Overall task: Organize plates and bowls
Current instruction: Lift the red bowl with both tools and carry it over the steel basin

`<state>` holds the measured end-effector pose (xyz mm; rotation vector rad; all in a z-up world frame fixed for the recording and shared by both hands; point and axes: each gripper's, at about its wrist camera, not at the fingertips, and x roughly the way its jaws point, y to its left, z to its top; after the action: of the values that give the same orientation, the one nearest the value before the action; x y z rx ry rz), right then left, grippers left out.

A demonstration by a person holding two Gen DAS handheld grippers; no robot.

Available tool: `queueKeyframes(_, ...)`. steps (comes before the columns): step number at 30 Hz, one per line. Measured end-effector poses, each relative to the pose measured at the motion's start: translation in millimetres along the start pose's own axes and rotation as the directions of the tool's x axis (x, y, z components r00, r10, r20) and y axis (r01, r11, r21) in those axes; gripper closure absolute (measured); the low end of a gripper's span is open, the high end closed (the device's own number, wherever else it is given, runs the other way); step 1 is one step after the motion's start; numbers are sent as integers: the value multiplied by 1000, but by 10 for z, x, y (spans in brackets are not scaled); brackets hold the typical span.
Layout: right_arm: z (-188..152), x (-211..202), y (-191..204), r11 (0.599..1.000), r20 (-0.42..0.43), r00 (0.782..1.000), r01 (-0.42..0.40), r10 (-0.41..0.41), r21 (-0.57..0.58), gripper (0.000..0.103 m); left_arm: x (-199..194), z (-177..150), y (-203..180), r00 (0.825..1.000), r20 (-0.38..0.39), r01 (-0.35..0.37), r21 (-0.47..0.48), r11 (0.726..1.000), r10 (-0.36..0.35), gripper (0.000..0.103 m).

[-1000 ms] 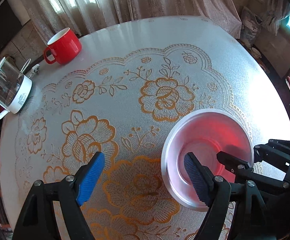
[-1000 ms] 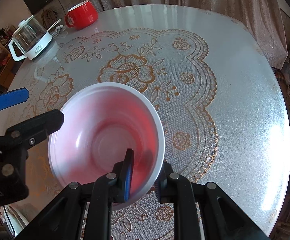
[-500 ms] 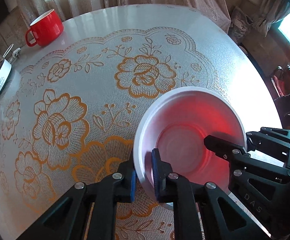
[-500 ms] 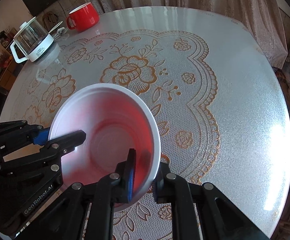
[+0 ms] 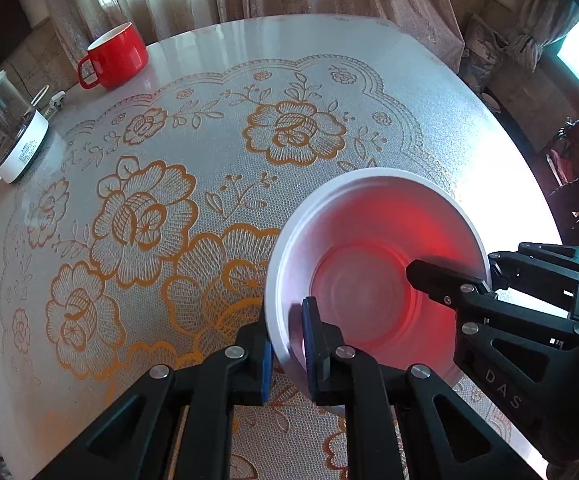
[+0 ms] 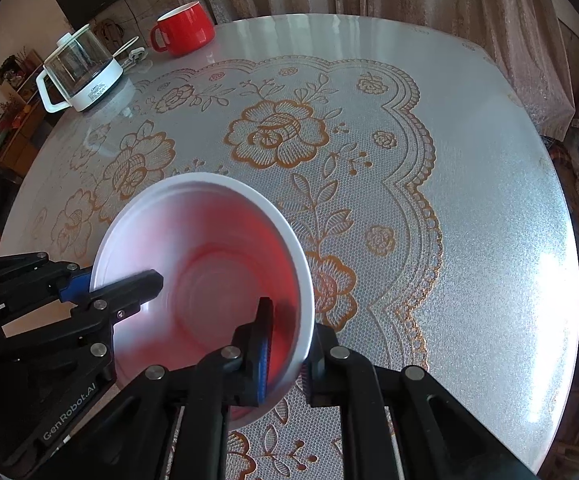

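A white bowl (image 5: 373, 240) with a red-tinted inside hangs over the round table, gripped on two sides. My left gripper (image 5: 287, 344) is shut on its near-left rim, one blue pad inside and one outside. In the right wrist view the same bowl (image 6: 209, 240) has my right gripper (image 6: 285, 344) shut on its right rim. Each gripper shows in the other's view: the right gripper (image 5: 485, 284) at the bowl's right edge, the left gripper (image 6: 93, 292) at its left edge. The bowl tilts slightly.
A red mug (image 5: 117, 56) stands at the far left of the table (image 5: 429, 92), which has a lace-patterned cover. A glass kettle (image 5: 1, 136) on a white base sits at the left edge, a cable beside it. Curtains hang behind the table.
My left gripper went from wide open to shut on the bowl's left rim. The bowl, held by the right gripper throughout, has shifted a little along with both hands.
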<state>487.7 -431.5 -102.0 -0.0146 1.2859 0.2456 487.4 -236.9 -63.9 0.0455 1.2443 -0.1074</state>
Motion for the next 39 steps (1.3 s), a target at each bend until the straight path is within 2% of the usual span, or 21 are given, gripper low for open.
queueKeyframes(17,-279,-245,168,1000,4,1000,-17,17,2,92,-334,-309,29,1000,4,12,-13,1000,-11,90)
queueKeyframes(26,-513,-479,313,999,14,999,-29,29,-12,92,-572,-614,-20,1000,15,22,-21,1000,-22,90)
queueKeyframes(39,-905,-681,589,999,0,1000,-6,6,-38,92,-769,-1113,17,999,28,47,-39,998,-46,90)
